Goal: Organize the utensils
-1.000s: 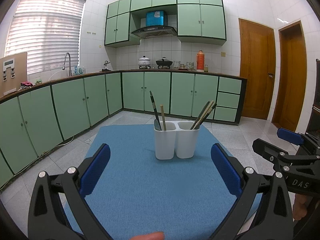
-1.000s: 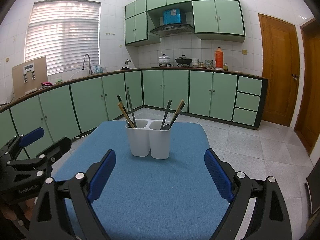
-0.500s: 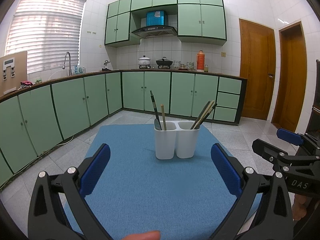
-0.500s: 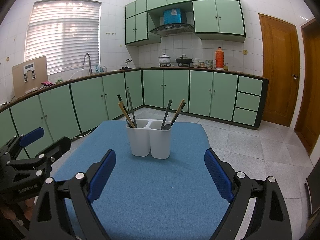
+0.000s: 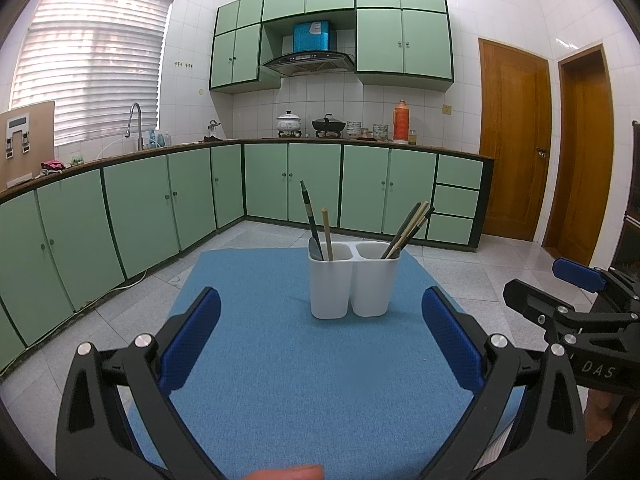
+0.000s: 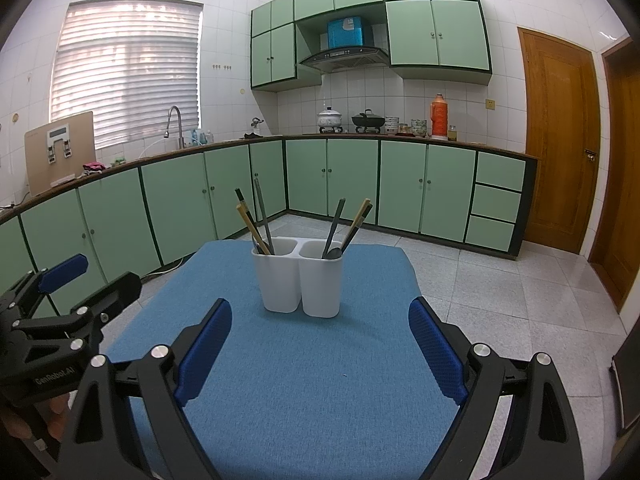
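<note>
White twin-cup holder (image 5: 354,280) stands upright on the blue mat (image 5: 280,360), toward the mat's far end and well ahead of both your grippers. Nothing else lies on the mat around the holder.

Left gripper (image 5: 320,338): fingers spread wide, holding nothing. Right gripper (image 6: 320,340): the same, wide apart and empty.

Contents, seen from the left wrist: the holder's left cup (image 5: 330,254) has a dark-handled utensil (image 5: 310,216), a pale wooden stick (image 5: 327,232) and a grey spoon bowl (image 5: 315,249) at the rim. The holder's right cup (image 5: 377,251) has a leaning bundle of chopsticks (image 5: 410,224), dark and tan mixed. The sorting looks unfinished, as I judge it.

Handling: expect thin, stiff, light, smooth shafts that roll between your pads. Pinch one high on the shaft, well above the holder's rim, and lift along its lean. The holder looks light; dragging sideways could tip it.
</note>
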A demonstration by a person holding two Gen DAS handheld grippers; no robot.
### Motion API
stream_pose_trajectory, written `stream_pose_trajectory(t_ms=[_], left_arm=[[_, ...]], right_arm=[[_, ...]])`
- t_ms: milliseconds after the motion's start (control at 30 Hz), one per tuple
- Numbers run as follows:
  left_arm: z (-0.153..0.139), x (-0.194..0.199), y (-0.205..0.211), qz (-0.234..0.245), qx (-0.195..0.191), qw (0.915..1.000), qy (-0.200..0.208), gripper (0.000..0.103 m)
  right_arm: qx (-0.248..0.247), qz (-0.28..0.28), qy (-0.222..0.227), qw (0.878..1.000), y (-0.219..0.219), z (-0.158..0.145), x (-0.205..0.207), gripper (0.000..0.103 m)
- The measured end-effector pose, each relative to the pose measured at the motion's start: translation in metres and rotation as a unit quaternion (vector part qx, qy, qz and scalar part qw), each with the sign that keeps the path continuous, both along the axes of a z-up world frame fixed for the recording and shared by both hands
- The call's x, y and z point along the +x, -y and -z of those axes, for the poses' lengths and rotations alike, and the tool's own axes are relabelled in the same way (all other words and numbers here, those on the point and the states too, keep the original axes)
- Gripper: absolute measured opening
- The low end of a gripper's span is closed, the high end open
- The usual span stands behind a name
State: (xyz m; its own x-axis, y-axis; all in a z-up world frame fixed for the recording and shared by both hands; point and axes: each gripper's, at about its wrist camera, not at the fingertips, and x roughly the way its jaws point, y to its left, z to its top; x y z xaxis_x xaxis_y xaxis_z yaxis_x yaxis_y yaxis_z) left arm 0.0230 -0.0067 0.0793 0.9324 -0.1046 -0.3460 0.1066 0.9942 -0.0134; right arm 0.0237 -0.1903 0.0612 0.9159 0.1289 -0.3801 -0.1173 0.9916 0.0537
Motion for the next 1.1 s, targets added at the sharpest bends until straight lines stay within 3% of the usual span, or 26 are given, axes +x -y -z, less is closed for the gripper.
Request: stream_pose_trajectory(t_ms=[1100], left_arm=[[0.0022, 0.0051, 0.0036, -0.006, -0.005, 0.9999, -0.008, 0.098]], right_arm=[[0.001, 0.000, -0.002, 1.000, -0.0013, 0.0051, 0.0007, 0.088]])
